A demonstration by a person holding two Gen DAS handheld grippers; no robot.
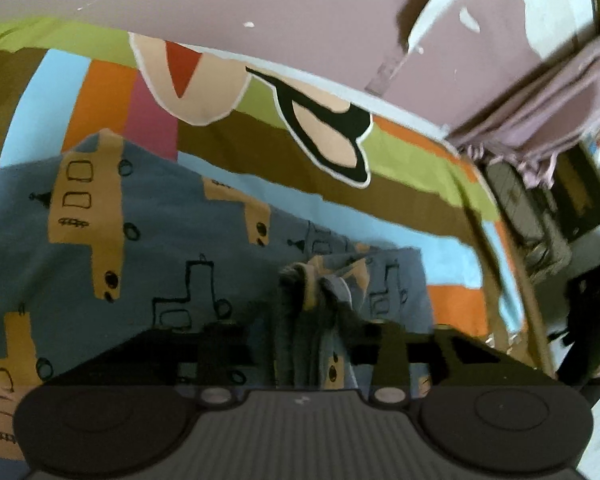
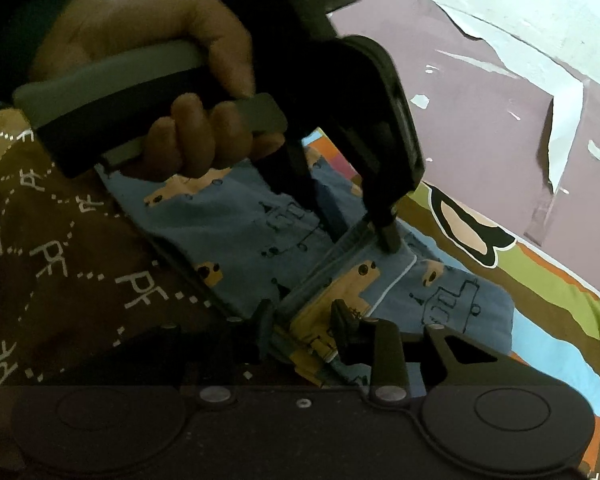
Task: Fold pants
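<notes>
Fingers of the left gripper (image 1: 300,332) stand part-open with a bunched fold of the pants (image 1: 148,240) between them; whether the pads press on the cloth cannot be told in the dim left wrist view. Fingers of the right gripper (image 2: 304,332) likewise stand a little apart, with a hem edge of the pants (image 2: 240,236) lying between them; a firm grip cannot be confirmed. Blue fabric printed with tan vehicles and black outline drawings, the pants lie spread on a bed sheet (image 1: 400,168) patterned in bright colour blocks. In the right wrist view a hand (image 2: 148,64) holds the left gripper's handle, its tips (image 2: 388,240) down on the pants near a white-piped seam. Brown cloth with white lettering (image 2: 60,264) lies beside the pants. A mauve wall with peeling paint (image 1: 300,12) stands behind the bed.
</notes>
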